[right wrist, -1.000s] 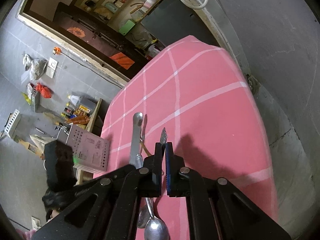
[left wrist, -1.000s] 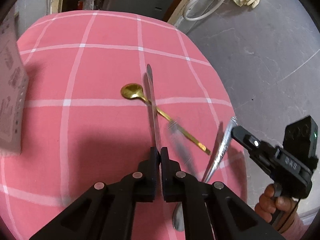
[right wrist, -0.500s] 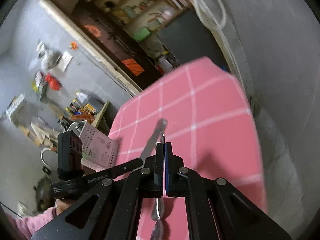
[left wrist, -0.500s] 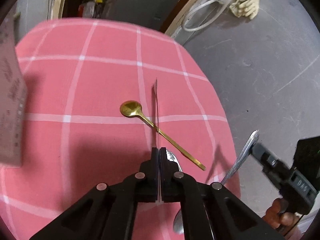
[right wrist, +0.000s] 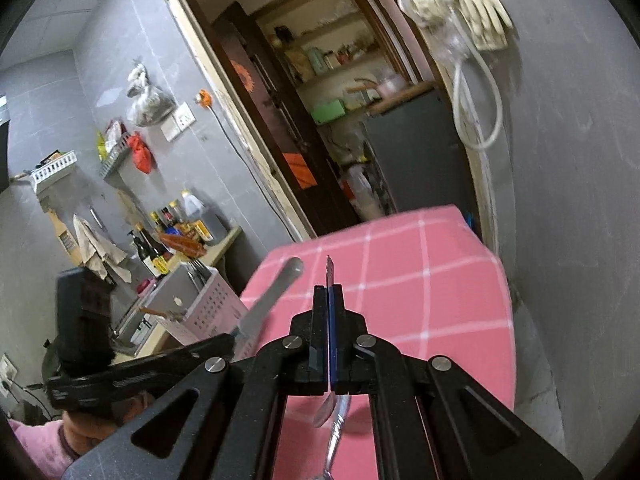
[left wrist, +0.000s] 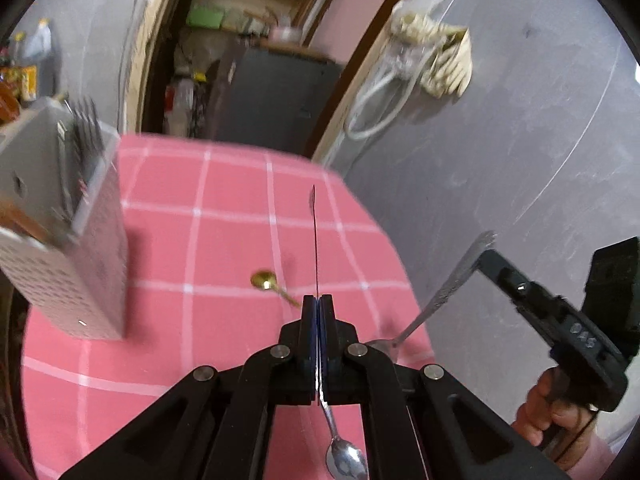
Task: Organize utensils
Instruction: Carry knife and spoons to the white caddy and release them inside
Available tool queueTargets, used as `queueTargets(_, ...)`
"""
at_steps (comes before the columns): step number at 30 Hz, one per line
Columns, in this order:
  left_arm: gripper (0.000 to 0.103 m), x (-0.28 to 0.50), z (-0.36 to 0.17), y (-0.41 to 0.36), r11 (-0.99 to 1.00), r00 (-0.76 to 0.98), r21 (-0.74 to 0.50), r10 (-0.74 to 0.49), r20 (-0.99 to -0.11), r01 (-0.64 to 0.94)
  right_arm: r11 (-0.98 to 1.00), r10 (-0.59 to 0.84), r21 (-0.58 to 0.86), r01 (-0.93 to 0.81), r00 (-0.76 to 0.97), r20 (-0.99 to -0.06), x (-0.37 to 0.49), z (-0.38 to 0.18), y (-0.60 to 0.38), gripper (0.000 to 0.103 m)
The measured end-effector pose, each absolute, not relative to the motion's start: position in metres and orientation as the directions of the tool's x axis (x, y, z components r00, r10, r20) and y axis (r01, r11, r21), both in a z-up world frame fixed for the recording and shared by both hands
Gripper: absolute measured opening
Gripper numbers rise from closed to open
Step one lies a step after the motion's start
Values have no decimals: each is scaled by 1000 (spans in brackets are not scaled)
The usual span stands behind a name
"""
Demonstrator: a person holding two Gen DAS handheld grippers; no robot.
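In the left wrist view the left gripper (left wrist: pixel 319 308) sits at lower centre, its jaws pressed together on a silver spoon (left wrist: pixel 345 460): the thin handle runs edge-on up past the fingertips toward mid-frame, and the bowl hangs below the jaws at the bottom edge. Just left of the fingertips a gold spoon (left wrist: pixel 265 281) lies flat on the pink checked tablecloth (left wrist: pixel 224 248), bowl toward the left, its handle slanting down-right and disappearing behind the fingers. At the left of the frame stands a blurred white perforated caddy (left wrist: pixel 72 248), upright on the cloth, with fork tines (left wrist: pixel 86 124) sticking out of its top. At the right edge the right gripper (left wrist: pixel 486 254) is clamped on the patterned handle of a second silver utensil (left wrist: pixel 448 292) that slopes down-left toward the cloth edge; a hand (left wrist: pixel 554 412) grips its body at lower right. In the right wrist view the right gripper (right wrist: pixel 329 300) is likewise closed on that utensil, handle end poking up past the tips and the rest hanging below the jaws at the bottom; which kind of utensil it is cannot be told. To the left there, the left gripper (right wrist: pixel 230 342) holds its spoon's handle (right wrist: pixel 272 300) slanting up-right, in front of the caddy (right wrist: pixel 200 308) at centre left. A doorway (right wrist: pixel 320 120) fills the upper middle.
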State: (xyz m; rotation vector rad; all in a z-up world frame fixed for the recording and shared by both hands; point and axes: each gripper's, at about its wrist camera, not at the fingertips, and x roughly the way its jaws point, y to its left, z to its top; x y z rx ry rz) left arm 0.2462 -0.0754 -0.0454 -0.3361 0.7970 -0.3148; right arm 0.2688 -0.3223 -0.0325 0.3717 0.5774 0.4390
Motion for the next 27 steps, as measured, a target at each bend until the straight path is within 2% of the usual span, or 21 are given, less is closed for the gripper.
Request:
queueTargets(7, 2, 229, 9, -42, 907, 735, -396, -367, -570, 146, 816, 538, 443, -371, 767, -349, 274, 11, -298, 1)
queueTargets(14, 2, 212, 43, -6, 922, 770, -375, -307, -559, 95, 765, 616, 426, -483, 743, -263, 283, 47, -247, 1)
queueTargets(19, 2, 200, 48, 23, 924, 789, -381, -251, -560, 24, 723, 671, 399, -563, 711, -211, 294, 65, -204, 1)
queueTargets(27, 2, 190, 44, 61, 910, 777, -408, -203, -596, -75, 685, 719, 359, -633, 666, -198, 311, 72, -152, 1)
